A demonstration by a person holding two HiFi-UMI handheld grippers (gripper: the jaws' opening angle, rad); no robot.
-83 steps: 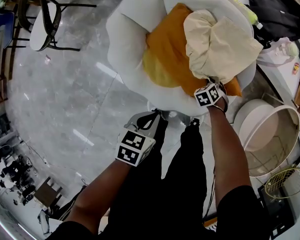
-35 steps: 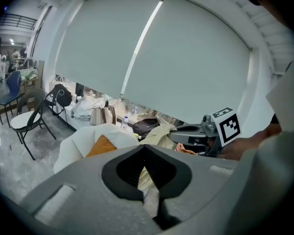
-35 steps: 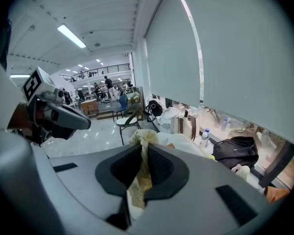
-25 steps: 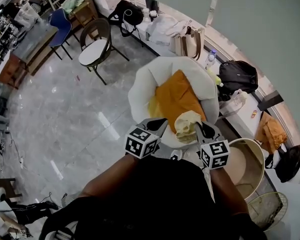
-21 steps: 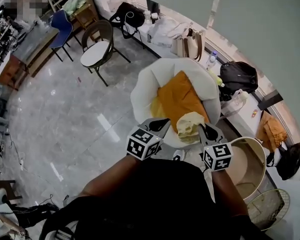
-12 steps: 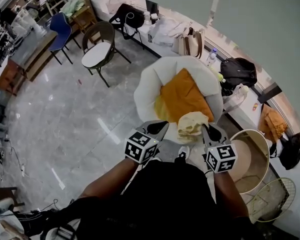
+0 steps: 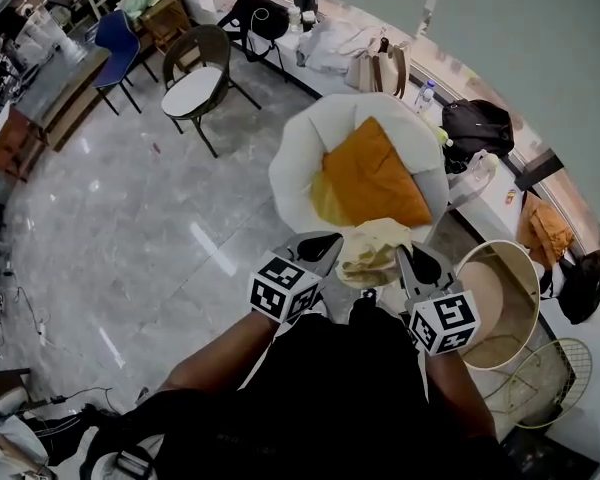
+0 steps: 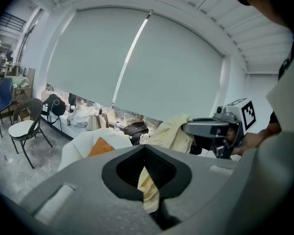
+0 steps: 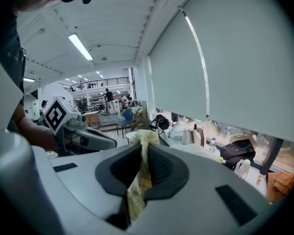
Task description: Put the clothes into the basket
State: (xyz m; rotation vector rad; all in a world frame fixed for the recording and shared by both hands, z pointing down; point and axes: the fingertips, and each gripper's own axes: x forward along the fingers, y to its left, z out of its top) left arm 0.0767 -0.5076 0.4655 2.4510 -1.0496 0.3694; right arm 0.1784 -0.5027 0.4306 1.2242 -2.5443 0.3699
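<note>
A cream garment [image 7: 372, 251] hangs bunched between my two grippers, in front of the person's body. My left gripper [image 7: 323, 249] is shut on its left end, and the cloth [image 8: 149, 192] shows pinched in the jaws in the left gripper view. My right gripper [image 7: 410, 260] is shut on the other end, with cloth [image 9: 138, 180] running between its jaws. An orange garment [image 7: 372, 178] lies on the white round seat [image 7: 292, 168] beyond the grippers. The white basket [image 7: 526, 268] stands on the floor to the right of my right gripper.
A wire basket [image 7: 548, 383] stands beside the white one. A black bag [image 7: 477, 126], handbags [image 7: 378, 68] and an orange cloth [image 7: 545, 230] lie along the window ledge. A round chair [image 7: 195, 78] and a blue chair [image 7: 115, 43] stand at upper left.
The cream garment has come off the orange one on the seat. Both grippers have drawn back from the seat with it and risen, the right one nearing the white basket.
</note>
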